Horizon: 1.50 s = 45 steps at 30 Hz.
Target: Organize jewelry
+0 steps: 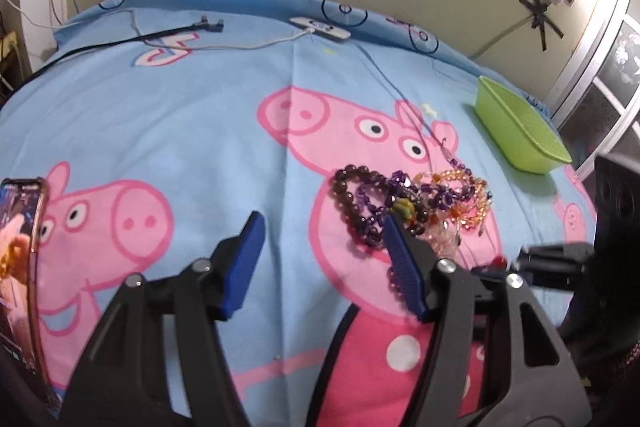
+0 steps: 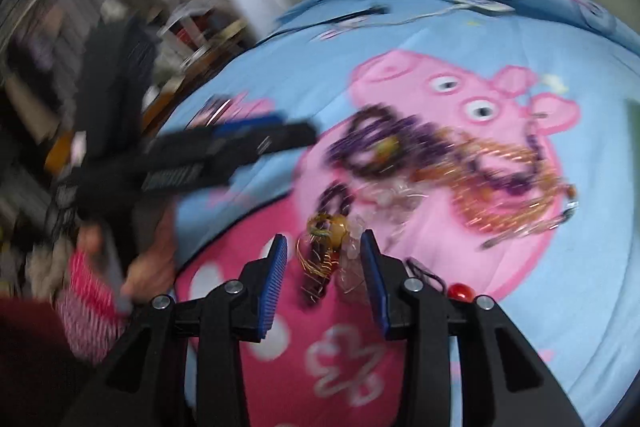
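On the blue pig-print bed sheet, held the left gripper with jaws spread wide and empty just beside the tangled pile of beaded bracelets, set the right gripper with jaws narrowed around a gold-beaded strand, could not tell whether clamped.

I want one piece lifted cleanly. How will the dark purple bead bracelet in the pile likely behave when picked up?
The dark purple bead bracelet lies in a limp loop, so it will probably sag and dangle. Its round glossy beads may slip on the pads. It overlaps the jewelry pile, so neighbouring strands could drag along.
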### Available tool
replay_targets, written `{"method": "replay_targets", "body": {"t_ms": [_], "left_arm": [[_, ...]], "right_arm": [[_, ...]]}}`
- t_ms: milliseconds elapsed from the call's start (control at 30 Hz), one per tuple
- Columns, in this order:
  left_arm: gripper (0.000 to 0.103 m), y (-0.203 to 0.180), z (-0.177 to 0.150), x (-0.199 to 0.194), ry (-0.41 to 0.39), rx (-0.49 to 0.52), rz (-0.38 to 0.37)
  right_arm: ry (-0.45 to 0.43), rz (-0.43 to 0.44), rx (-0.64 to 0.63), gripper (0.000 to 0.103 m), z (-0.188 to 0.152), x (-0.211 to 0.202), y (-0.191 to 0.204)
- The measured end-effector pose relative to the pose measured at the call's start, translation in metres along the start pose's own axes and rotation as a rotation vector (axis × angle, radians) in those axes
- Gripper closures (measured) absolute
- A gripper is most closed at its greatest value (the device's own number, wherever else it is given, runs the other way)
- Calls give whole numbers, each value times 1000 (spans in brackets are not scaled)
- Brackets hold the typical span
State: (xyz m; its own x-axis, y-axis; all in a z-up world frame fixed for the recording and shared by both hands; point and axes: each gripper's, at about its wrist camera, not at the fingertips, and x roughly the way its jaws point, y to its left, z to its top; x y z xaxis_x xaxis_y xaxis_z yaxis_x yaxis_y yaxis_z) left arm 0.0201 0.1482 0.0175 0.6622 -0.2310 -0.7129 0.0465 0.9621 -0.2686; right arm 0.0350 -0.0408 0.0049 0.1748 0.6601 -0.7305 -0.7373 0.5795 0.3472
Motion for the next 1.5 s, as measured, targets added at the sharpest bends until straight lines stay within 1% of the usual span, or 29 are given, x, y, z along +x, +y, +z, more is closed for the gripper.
{"method": "replay_targets", "body": {"t_ms": [67,133,267,333,367,433,500,600,667,700,733,767,833,900,967,1000,1033,1067,1167,1233,1300,1433,1500], "left_arm": [[44,4,-1,-4,-9,-11,-23],[44,8,-3,-7,-14,-21,-50],[44,1,-4,-9,-24,-3,-76],[44,-5,-5,-10,-31,19,-79],[44,-8,-6,-11,-35,31,-80],[44,-12,-8,-14,-39,50,-93],[44,-14,-11,-15,-36,59,-107],[44,-15,-13,-17,-43,61,-117],[44,-14,-12,-17,-44,55,-122],[44,-14,-12,-16,-43,53,-122],[44,-14,-12,-16,-42,53,-121],[44,-15,-13,-17,-44,54,-119],[44,-17,-13,-18,-50,63,-113],[44,-21,-15,-20,-49,77,-114],[43,-29,-18,-23,-59,104,-119],[40,-34,-19,-26,-66,121,-126],[33,-42,-20,-29,-79,141,-143],[30,-48,-21,-32,-93,157,-163],[30,-71,-19,-42,-131,226,-228],[30,-88,-17,-48,-156,272,-249],[30,-108,-13,-51,-172,329,-260],[30,-137,-3,-51,-195,402,-269],[30,-144,1,-51,-214,422,-261]], "right_arm": [[-20,-9,-27,84,-5,-12,4],[-71,-61,-17,84,-8,-30,-3],[-137,-158,63,84,-9,-54,-34],[-153,-187,124,84,-7,-60,-51],[-159,-187,145,84,-6,-61,-57],[-163,-170,167,88,-3,-57,-63],[-152,-135,179,94,0,-50,-64],[-117,-98,157,97,6,-32,-53],[-105,-84,170,97,15,-18,-55],[-98,-74,194,97,16,-13,-58],[-90,-42,244,98,19,-7,-65],[-91,-13,282,103,21,-3,-70],[-93,21,338,103,23,1,-80],[-120,84,380,103,21,-10,-83],[-178,140,368,103,21,-37,-75],[-205,166,353,103,22,-51,-69],[-226,186,340,103,24,-62,-64],[-252,202,324,103,27,-76,-58],[-325,213,266,103,36,-112,-45],[-370,219,231,103,43,-132,-36],[-412,221,202,103,48,-149,-28],[-470,238,157,103,56,-174,-15],[-499,238,129,103,59,-186,-8]]}}
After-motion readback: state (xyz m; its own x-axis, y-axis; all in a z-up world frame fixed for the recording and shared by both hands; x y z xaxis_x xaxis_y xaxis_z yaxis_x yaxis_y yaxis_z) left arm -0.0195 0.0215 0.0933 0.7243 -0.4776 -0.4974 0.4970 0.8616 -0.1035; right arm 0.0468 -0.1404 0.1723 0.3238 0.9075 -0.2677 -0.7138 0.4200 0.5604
